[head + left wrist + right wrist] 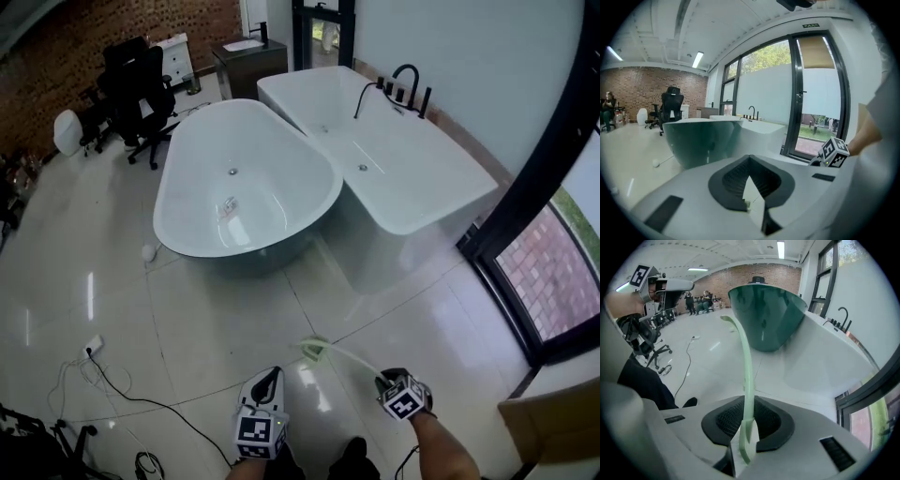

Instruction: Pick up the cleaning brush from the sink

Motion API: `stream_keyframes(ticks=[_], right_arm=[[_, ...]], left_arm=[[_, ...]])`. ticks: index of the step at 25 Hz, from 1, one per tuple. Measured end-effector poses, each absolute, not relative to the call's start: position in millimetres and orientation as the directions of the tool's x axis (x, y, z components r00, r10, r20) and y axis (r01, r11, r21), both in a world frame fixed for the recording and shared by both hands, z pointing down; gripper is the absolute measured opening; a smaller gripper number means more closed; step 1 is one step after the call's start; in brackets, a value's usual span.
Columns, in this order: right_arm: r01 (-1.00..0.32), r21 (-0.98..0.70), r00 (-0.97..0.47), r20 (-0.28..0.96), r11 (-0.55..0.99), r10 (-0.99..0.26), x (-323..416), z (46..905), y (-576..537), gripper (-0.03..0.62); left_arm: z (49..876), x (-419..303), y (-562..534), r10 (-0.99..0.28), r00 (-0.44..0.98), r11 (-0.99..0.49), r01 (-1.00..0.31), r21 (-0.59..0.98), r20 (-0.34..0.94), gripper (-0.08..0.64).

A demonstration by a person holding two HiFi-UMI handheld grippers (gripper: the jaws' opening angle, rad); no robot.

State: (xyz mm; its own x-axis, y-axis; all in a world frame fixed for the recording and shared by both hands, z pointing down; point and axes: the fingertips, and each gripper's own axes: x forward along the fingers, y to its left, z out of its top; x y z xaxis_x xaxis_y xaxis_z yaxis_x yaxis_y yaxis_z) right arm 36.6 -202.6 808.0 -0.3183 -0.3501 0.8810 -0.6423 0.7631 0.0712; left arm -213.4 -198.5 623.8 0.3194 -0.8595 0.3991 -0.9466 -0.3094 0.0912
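A pale green long-handled cleaning brush [345, 358] is held low over the tiled floor, its head [314, 351] pointing toward the tubs. My right gripper [386, 381] is shut on the handle's end. In the right gripper view the handle [746, 366] rises from between the closed jaws of that gripper [745, 439] and curves up to the left. My left gripper [267, 382] hangs beside it at the bottom of the head view, jaws together with nothing in them; its own view shows the same gripper [752, 193] with bare pads.
An oval freestanding bathtub [317, 161] and a rectangular tub [441, 202] with a black faucet [403, 82] stand ahead. A cable [122, 394] lies on the floor at left. Black office chairs [141, 84] are at far left, a dark window frame [525, 216] at right.
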Motion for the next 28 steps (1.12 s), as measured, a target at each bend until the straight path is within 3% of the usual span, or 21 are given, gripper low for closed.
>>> stream_keyframes(ticks=[5, 12, 20, 28], right_arm=[[-0.620, 0.137, -0.324, 0.852, 0.773, -0.411, -4, 641, -189, 0.043], [-0.578, 0.263, -0.312, 0.803, 0.772, -0.507, -50, 479, -157, 0.043], [-0.526, 0.402, -0.334, 0.713, 0.749, -0.617, -82, 362, -116, 0.043], [-0.398, 0.526, -0.443, 0.607, 0.751, -0.660, -69, 275, -108, 0.043]], left_arm=[[477, -249, -163, -0.880, 0.317, -0.309, -0.948, 0.082, 0.354, -0.009], [352, -282, -102, -0.892, 0.336, -0.329, -0.941, 0.075, 0.302, -0.009], [252, -300, -50, -0.908, 0.356, -0.355, -0.934, 0.043, 0.219, -0.009], [195, -256, -29, -0.938, 0.293, -0.294, -0.956, 0.022, 0.184, -0.009]])
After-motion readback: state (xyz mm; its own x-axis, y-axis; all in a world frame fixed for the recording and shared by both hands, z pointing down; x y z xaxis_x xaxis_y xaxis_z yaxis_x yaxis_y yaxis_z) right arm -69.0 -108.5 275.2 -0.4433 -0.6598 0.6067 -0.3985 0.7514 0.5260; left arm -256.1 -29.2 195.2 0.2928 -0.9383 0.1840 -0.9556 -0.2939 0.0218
